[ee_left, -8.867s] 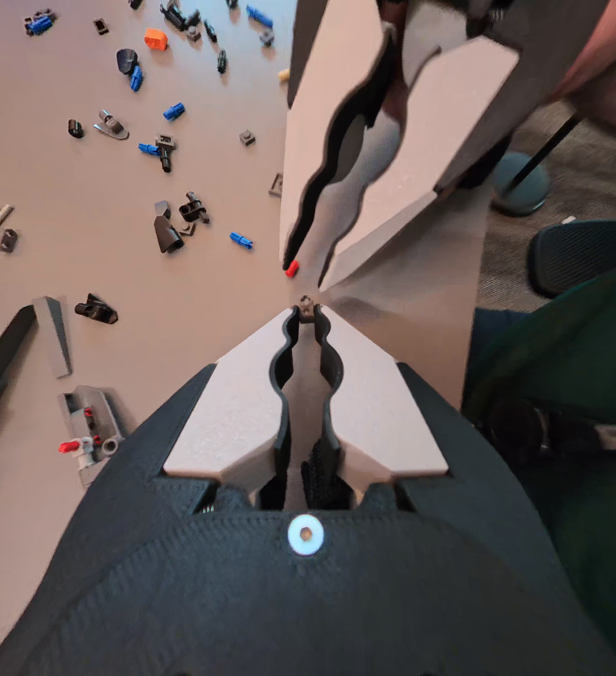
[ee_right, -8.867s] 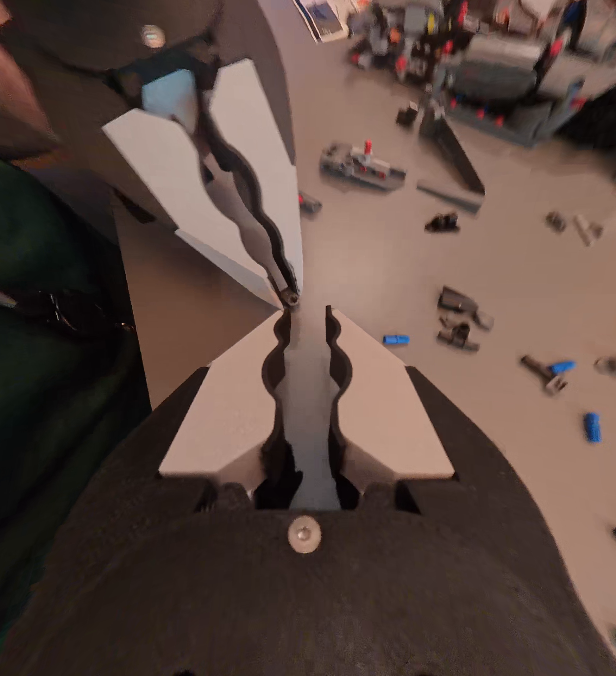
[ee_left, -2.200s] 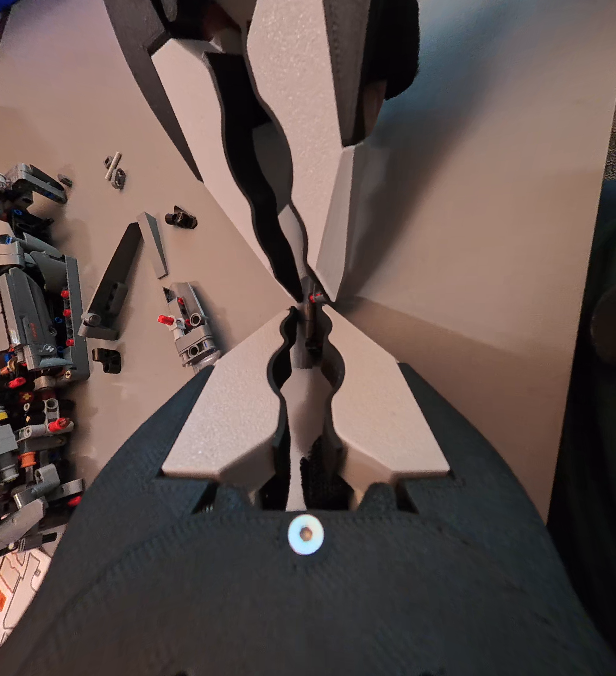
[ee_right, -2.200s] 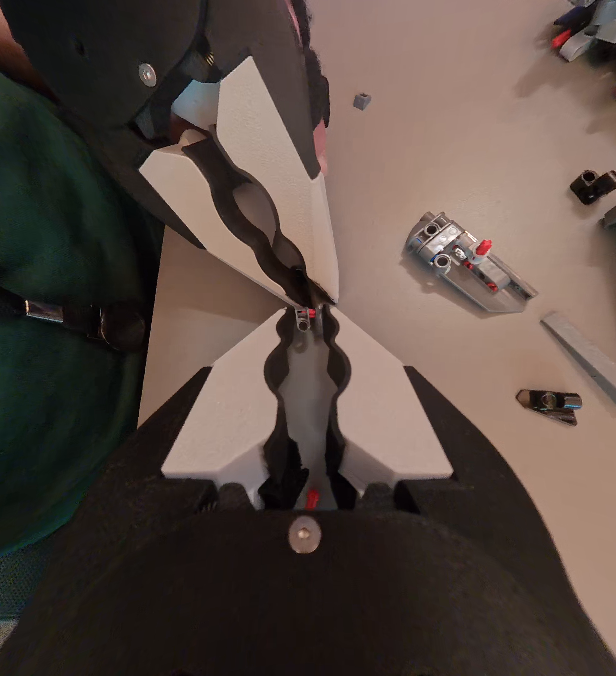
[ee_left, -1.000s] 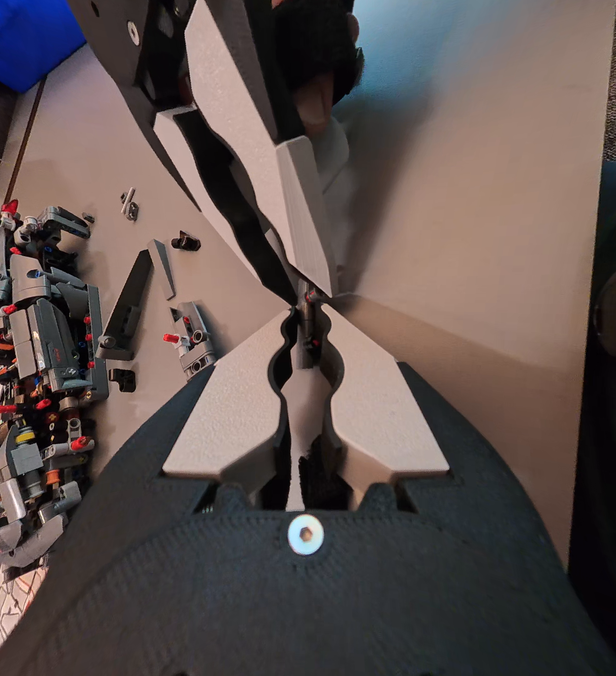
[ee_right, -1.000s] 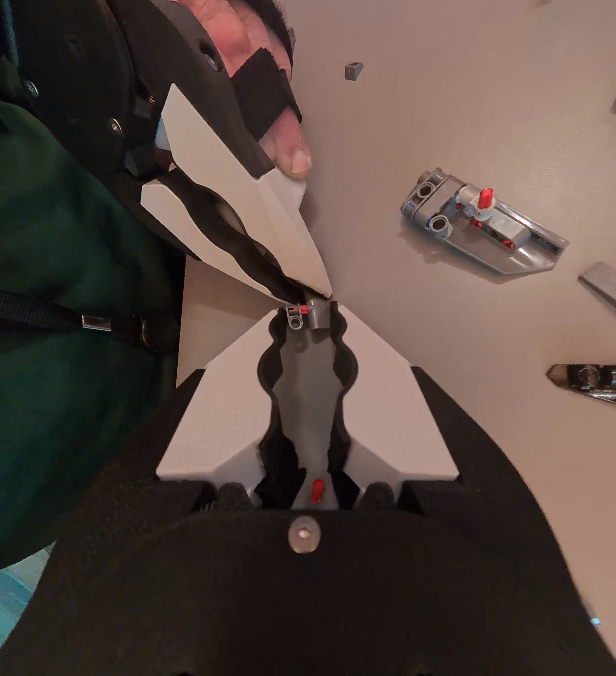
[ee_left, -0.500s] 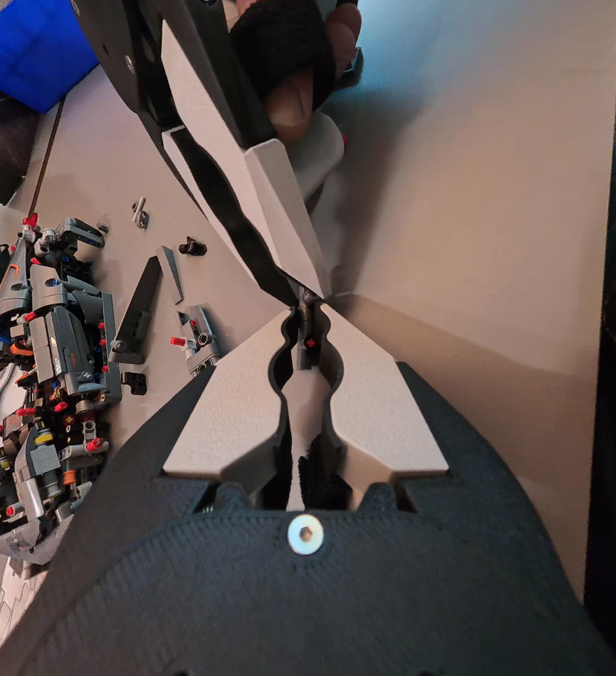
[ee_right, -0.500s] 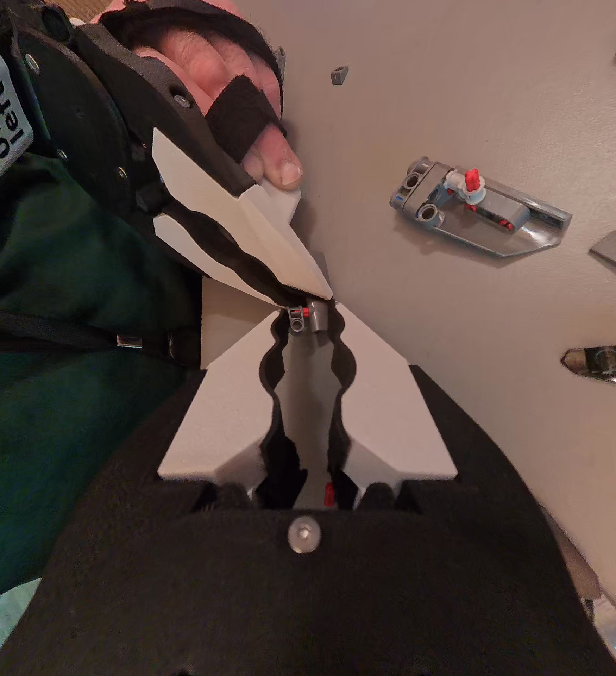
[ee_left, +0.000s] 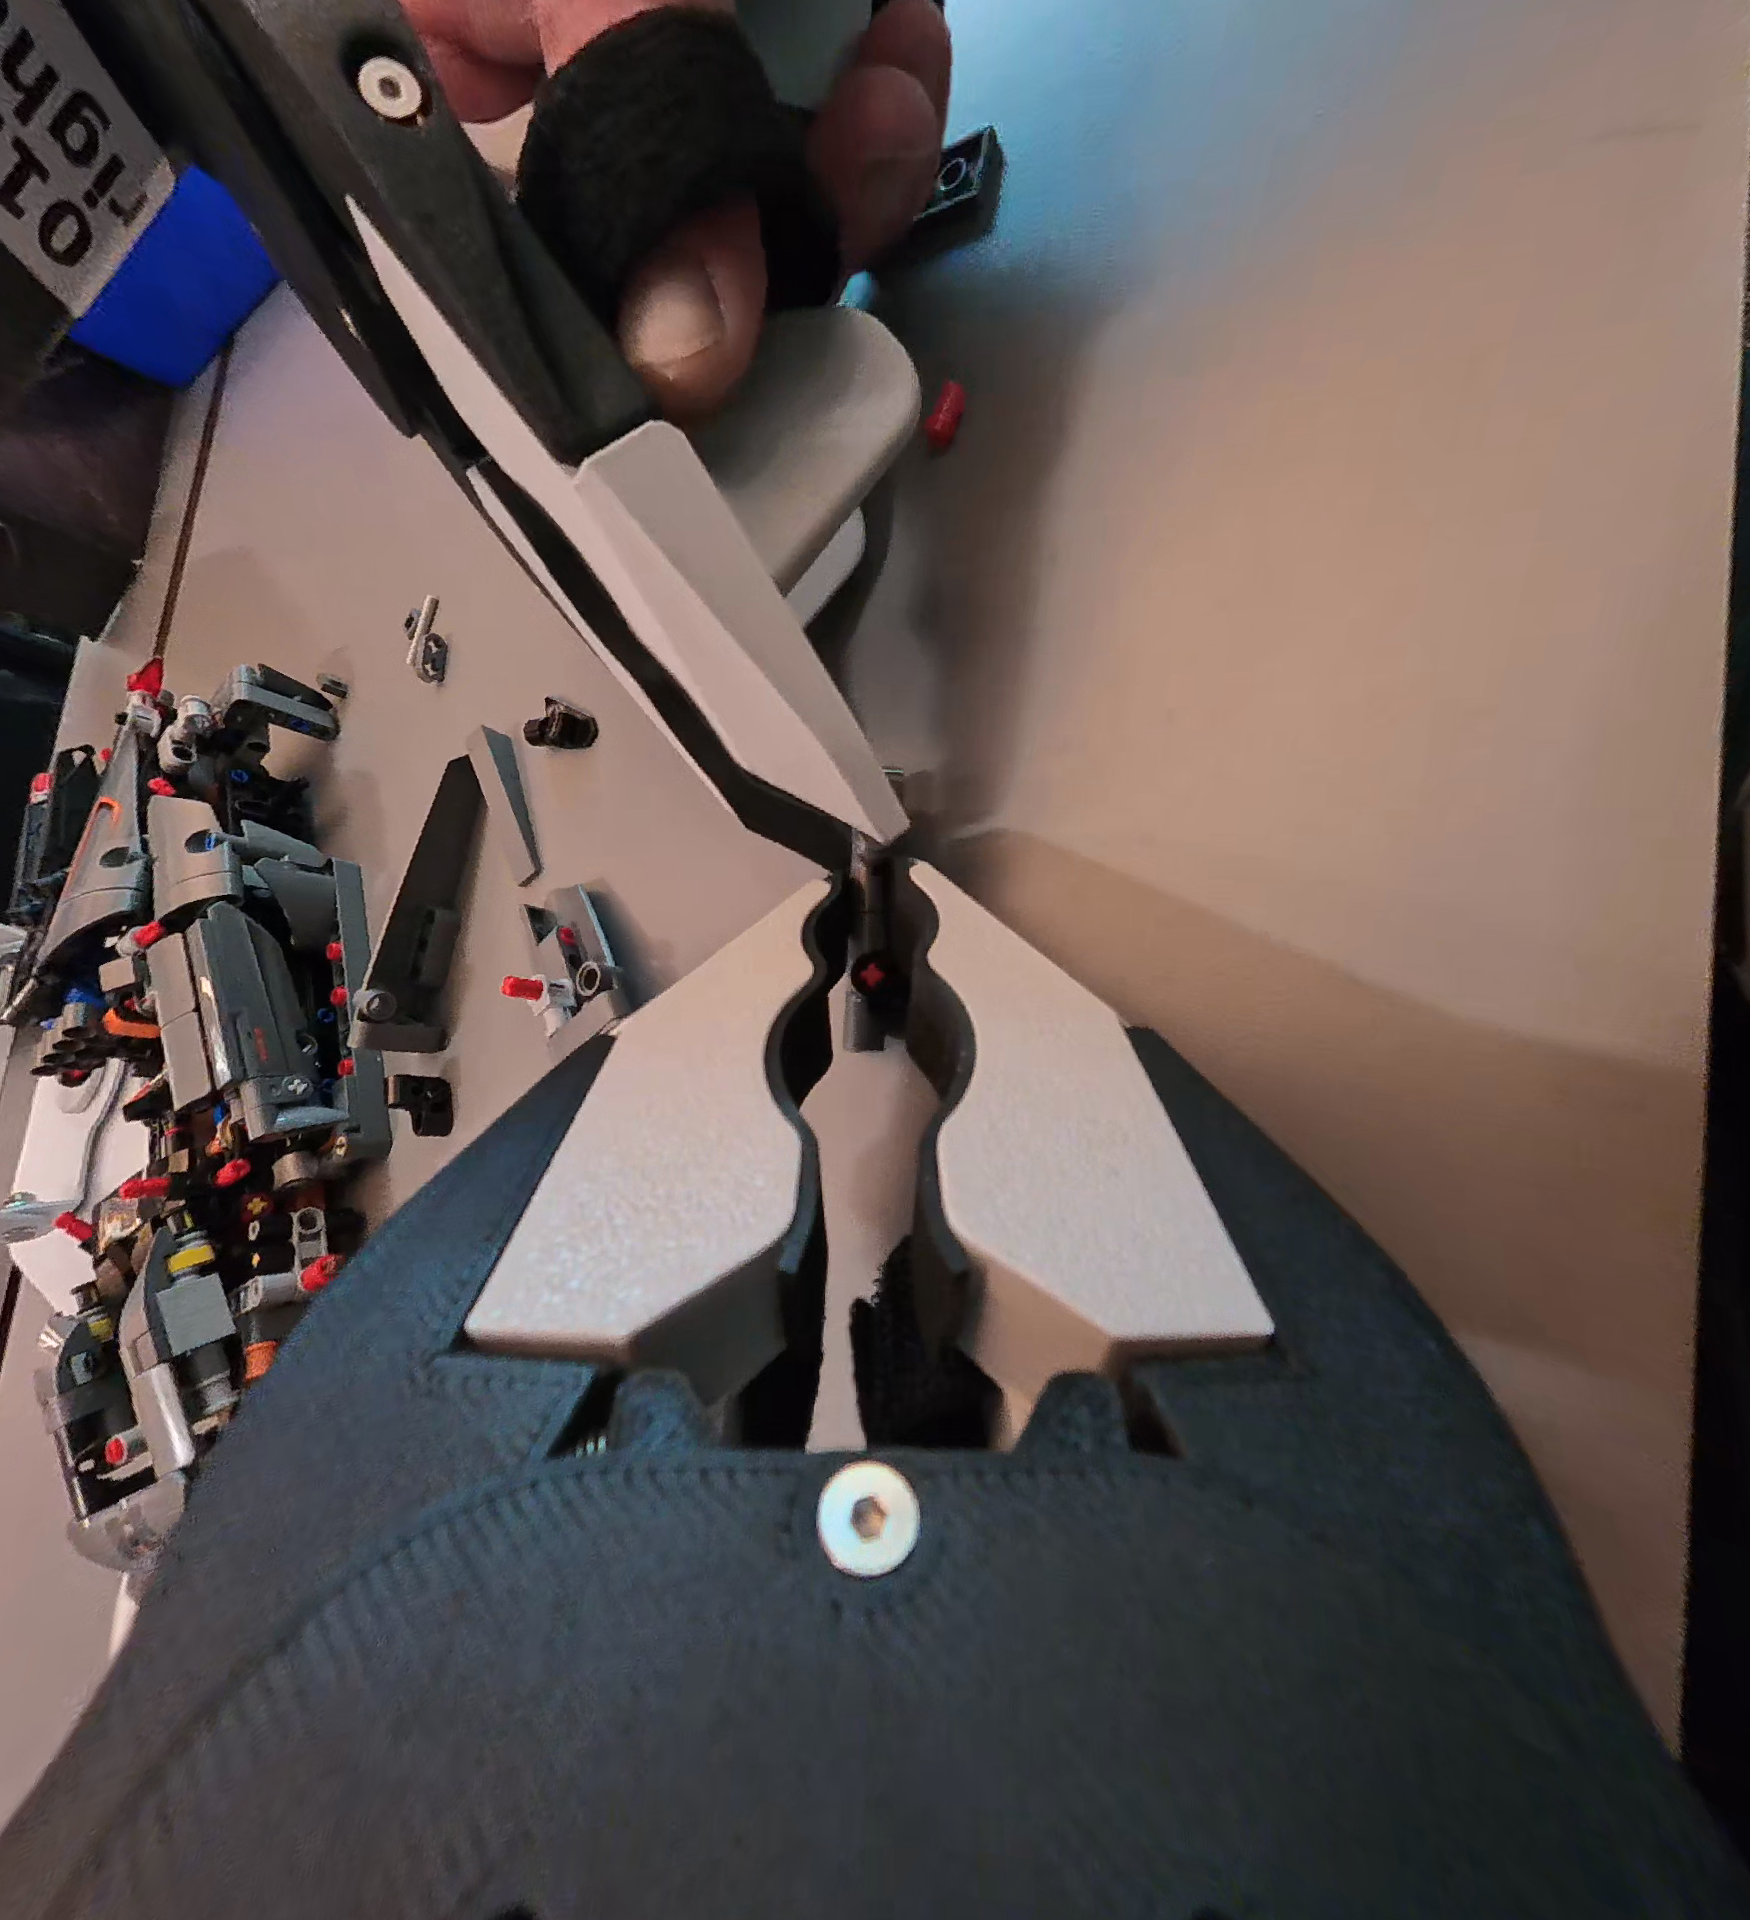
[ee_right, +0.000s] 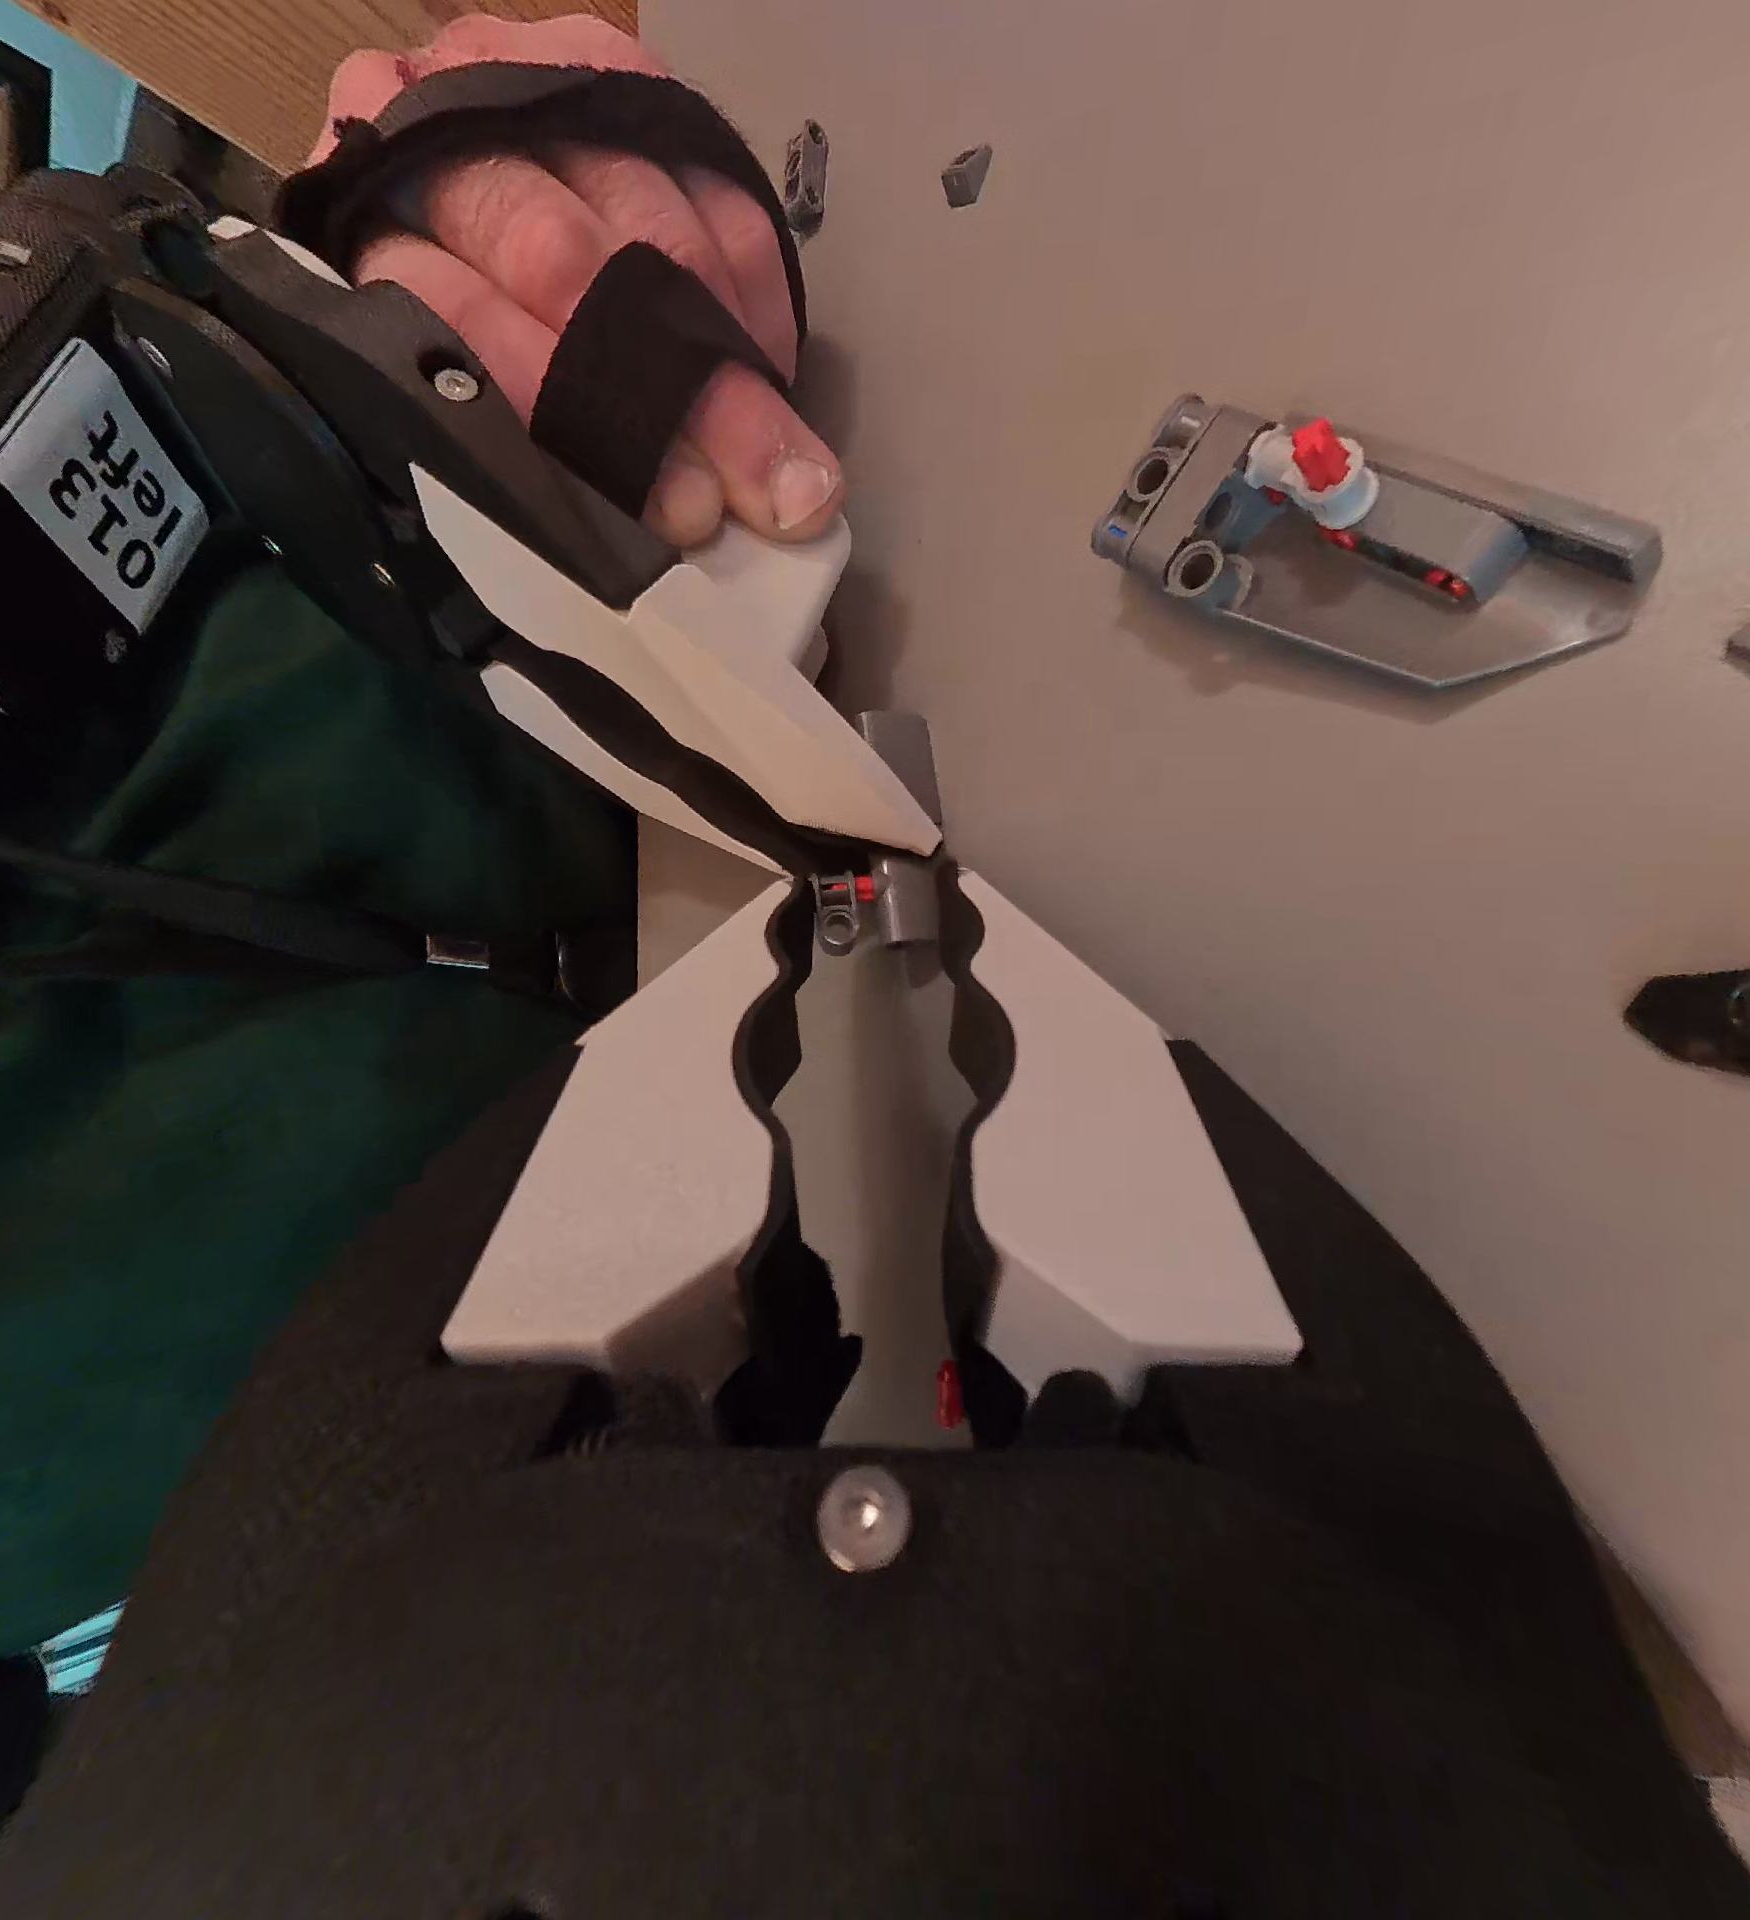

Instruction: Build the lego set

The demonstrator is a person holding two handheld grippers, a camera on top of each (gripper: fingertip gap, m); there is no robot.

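Left gripper (ee_left: 869,883) is clamped on a small grey connector piece (ee_left: 866,977) with a red pin in it, and the right gripper (ee_right: 866,904) is pinched on the same little assembly (ee_right: 876,914) from the other side, tips touching. Compared with a second ago both tools have rolled (the person's strapped fingers (ee_right: 642,343) now show), so I'd guess the pin is seated. The half-built model (ee_left: 185,1018) sits well off to the side on the table (ee_left: 1370,520)
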